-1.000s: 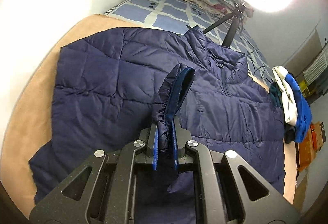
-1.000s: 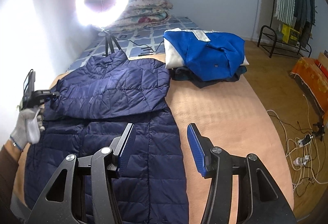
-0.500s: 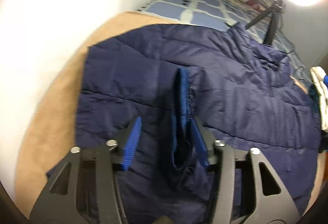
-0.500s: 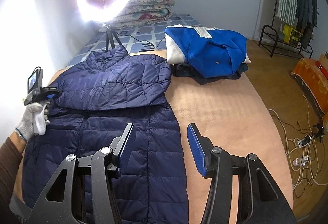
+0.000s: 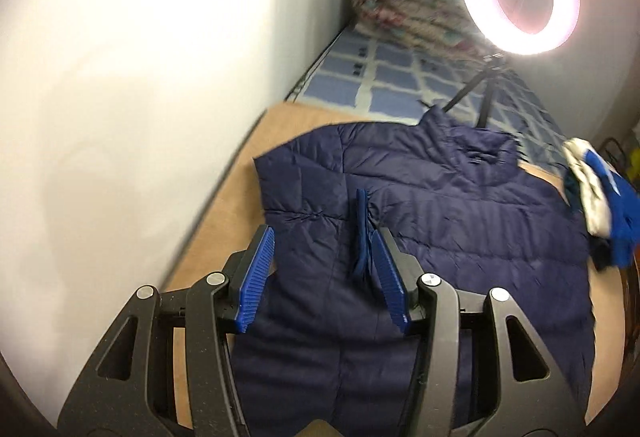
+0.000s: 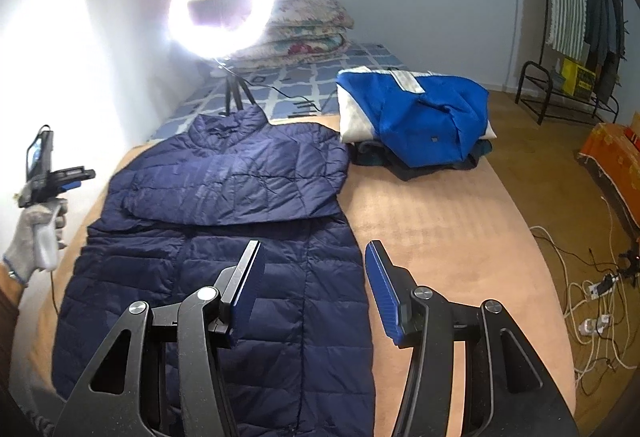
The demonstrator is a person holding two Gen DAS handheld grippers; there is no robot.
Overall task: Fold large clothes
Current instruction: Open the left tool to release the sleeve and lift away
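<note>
While jacket lies lengthwise, collar toward ring light, both grippers' jaws apart.

The tan blanket covered the near end of the bed, with a blue checked sheet farther back. A navy puffer jacket lay flat on the tan part, a stack of folded clothes sat beside it, well apart, and a ring light tripod stood on the sheet, with folded floral quilts behind.
</note>
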